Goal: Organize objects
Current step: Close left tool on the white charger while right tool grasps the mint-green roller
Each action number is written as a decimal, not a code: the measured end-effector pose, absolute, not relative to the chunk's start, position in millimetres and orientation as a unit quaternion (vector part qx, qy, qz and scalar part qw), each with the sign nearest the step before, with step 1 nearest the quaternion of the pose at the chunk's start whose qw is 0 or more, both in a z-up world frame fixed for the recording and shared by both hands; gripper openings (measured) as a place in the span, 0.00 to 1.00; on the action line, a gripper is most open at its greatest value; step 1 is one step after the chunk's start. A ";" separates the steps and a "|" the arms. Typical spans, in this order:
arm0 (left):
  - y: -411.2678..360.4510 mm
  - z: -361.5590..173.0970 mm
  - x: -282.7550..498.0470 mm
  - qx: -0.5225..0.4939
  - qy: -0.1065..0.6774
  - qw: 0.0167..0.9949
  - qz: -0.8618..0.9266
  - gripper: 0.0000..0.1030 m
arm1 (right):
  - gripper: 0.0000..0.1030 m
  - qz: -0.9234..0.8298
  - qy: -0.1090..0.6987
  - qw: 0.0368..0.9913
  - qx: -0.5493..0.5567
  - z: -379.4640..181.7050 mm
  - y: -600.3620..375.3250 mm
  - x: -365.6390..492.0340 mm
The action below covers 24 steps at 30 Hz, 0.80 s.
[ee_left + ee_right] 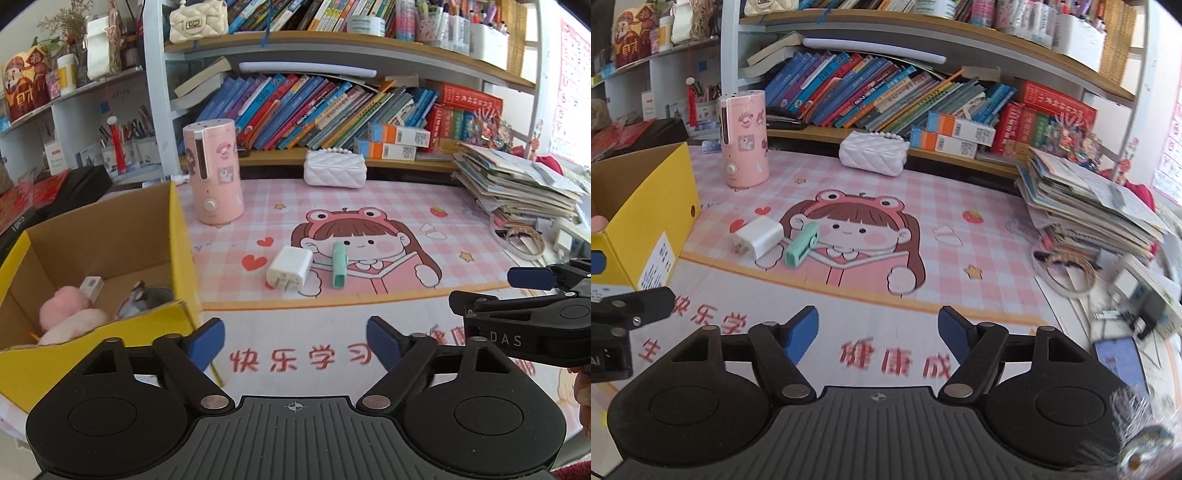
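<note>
Where bookshelves (332,110) crowd behind; pink cartoon desk mat (369,206).

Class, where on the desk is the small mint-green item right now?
In both wrist views the mint-green item lies mid-mat on the cartoon girl print, just right of the white charger, apart from the yellow box.

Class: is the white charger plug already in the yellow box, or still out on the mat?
Out. The white charger plug lies on the mat, beside the yellow box.
</note>
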<state>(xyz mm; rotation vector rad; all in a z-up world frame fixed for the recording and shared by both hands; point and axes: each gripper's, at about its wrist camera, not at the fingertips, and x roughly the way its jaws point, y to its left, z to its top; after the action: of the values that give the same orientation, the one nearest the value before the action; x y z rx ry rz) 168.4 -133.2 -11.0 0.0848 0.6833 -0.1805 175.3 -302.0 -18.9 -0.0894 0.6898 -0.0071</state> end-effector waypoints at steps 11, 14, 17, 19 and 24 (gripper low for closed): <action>-170.7 -25.2 218.9 0.064 0.348 0.935 -0.034 0.50 | 0.50 0.062 0.356 0.932 -0.021 -29.5 -325.1 232.3; -174.5 -31.3 232.2 0.070 0.359 0.931 -0.015 0.50 | 0.47 0.084 0.357 0.930 -0.011 -31.3 -323.1 250.7; -175.6 -36.4 241.6 0.075 0.367 0.927 0.001 0.49 | 0.44 0.110 0.361 0.926 -0.001 -34.7 -317.6 271.1; -176.8 -39.2 245.4 0.082 0.371 0.925 0.009 0.49 | 0.42 0.126 0.368 0.921 0.004 -38.4 -312.5 285.4; -178.3 -43.6 251.5 0.094 0.384 0.918 0.026 0.50 | 0.39 0.166 0.381 0.910 -0.006 -49.2 -294.8 324.0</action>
<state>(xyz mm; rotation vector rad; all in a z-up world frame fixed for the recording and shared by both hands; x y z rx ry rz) 251.5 -178.3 -43.6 0.1928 0.7893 0.0537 324.0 -294.8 -49.2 -0.0132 0.7848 0.3429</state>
